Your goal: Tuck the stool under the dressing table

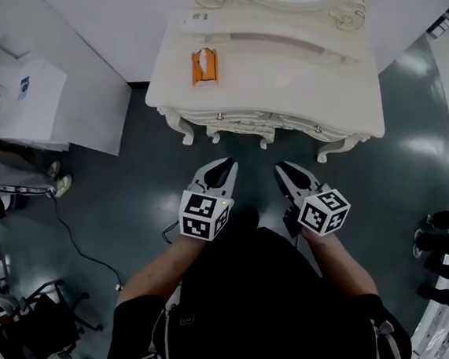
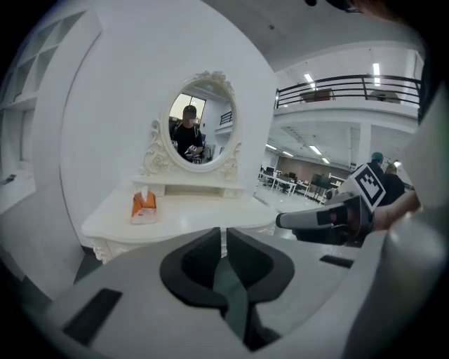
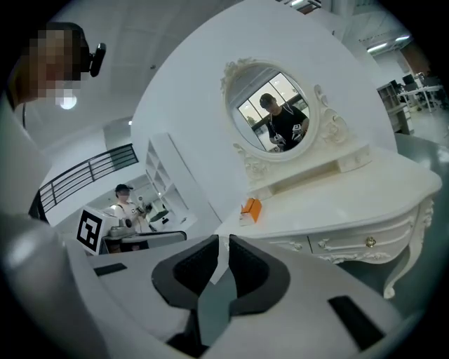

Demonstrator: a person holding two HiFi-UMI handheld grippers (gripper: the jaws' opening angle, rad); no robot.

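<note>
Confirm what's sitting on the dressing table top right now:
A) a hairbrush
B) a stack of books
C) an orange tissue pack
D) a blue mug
C: an orange tissue pack lies on the white dressing table top, left of centre in the head view, and both gripper views show it there too.

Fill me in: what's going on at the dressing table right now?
A person stands facing the white dressing table, holding the left gripper and the right gripper up in front of it. Both grippers' jaws are together and hold nothing. An orange tissue box sits on the tabletop. No stool shows in any view.
</note>
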